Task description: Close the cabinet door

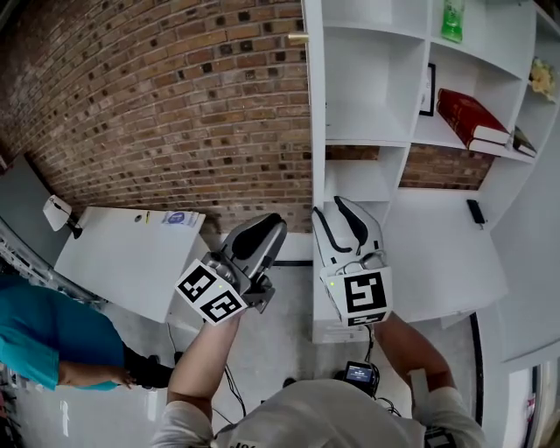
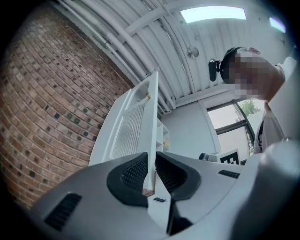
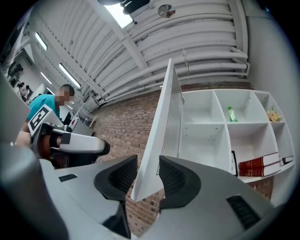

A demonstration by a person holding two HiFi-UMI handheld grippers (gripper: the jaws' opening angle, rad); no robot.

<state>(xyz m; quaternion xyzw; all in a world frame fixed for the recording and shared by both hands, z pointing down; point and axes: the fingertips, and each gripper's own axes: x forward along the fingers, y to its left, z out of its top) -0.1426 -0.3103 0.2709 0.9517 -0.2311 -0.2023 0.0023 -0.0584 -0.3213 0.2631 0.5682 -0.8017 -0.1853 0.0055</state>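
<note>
**Door open, both tools at its lower corner**

Door (image 1: 311, 131) stands open, edge-on, off the left edge of the white cabinet (image 1: 376, 79), with a brass knob (image 1: 297, 38) near its top. Right tool (image 3: 147, 164): jaws wide apart, door's lower corner between them, not clamped. Left tool (image 2: 151, 161): jaws a narrow slit apart, door edge lined up in the slit. The head view puts this tool just left of the door, not touching. Both tools tilt upward. Red book (image 1: 468, 118) and green bottle (image 1: 452, 19) sit on the shelves. Brick wall (image 1: 175, 96) is left of the cabinet.
</note>
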